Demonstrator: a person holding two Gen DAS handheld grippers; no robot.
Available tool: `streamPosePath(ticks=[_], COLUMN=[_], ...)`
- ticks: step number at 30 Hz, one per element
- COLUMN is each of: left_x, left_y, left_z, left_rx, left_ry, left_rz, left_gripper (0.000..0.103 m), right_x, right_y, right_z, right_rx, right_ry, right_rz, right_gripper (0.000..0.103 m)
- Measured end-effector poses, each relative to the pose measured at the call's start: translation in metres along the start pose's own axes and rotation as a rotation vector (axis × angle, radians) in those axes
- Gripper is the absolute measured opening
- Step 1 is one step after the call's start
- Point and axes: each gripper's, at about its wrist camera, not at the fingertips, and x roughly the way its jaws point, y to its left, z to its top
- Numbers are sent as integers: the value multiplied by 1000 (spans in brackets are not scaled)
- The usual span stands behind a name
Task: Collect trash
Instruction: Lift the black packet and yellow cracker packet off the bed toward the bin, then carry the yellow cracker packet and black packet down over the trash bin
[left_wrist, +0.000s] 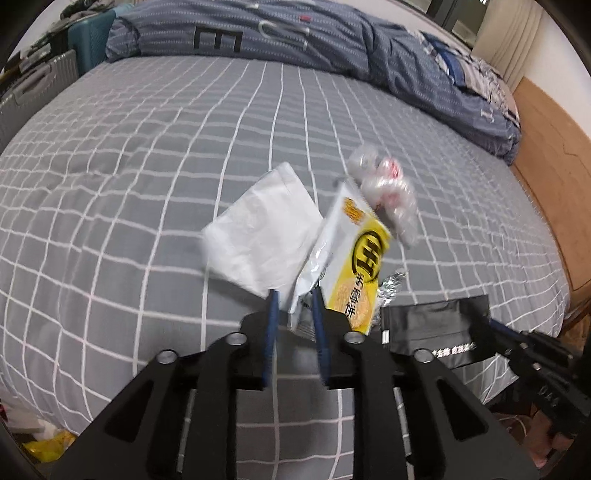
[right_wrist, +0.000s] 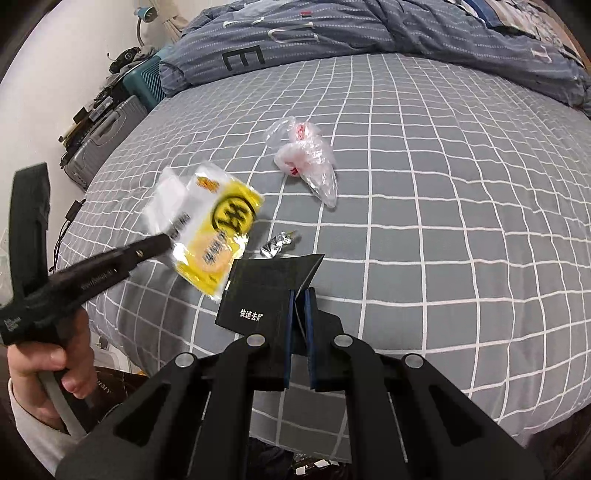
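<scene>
My left gripper (left_wrist: 293, 297) is shut on a yellow and white snack wrapper (left_wrist: 354, 266) together with a white paper bag (left_wrist: 262, 236), held above the bed; both also show in the right wrist view (right_wrist: 218, 229). My right gripper (right_wrist: 300, 295) is shut on a black packet (right_wrist: 266, 291) with white print, also seen in the left wrist view (left_wrist: 436, 332). A crumpled clear plastic bag (right_wrist: 306, 158) with red marks lies on the bed ahead. A small foil scrap (right_wrist: 277, 242) lies near the black packet.
The bed has a grey sheet with a white grid (right_wrist: 443, 221). A blue striped duvet (right_wrist: 369, 29) is bunched along the far side. Suitcases (right_wrist: 103, 136) stand at the left of the bed. A wooden bed frame (left_wrist: 546, 155) runs along the right.
</scene>
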Motion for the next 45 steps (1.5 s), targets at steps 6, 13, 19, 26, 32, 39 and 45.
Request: streamPosePath(ticks=[6,13,19,26,32,39,45], left_x=[13,12,-4,-34,-73,-115,-141], left_y=[1,-7,-16,-21,-24,-28,-29], left_z=[-12,-14,-12,-21,-33,-48,-70], left_rx=[-3,12,26,25,26,35,43], left_ry=[55,55,17,-12,-52,-91,-96], left_rz=[13,-22,-46,-31,-13,-4,10], left_gripper=[34,8,3,2,2,2,2], right_x=[0,2,-7,-36,-72,-103,-123], right_y=[-1,-5,-3,7,14,20,27], right_z=[1,1,1,-2,-4,-25,-49], right_rx=[2,10,5,-5,-11,0,0], right_ry=[-3,1,-12,-35,-75,-108,-115], right_rz=[2,4,5,-8,-35,-52,-66], right_gripper=[6,6,6,6,6,6,6])
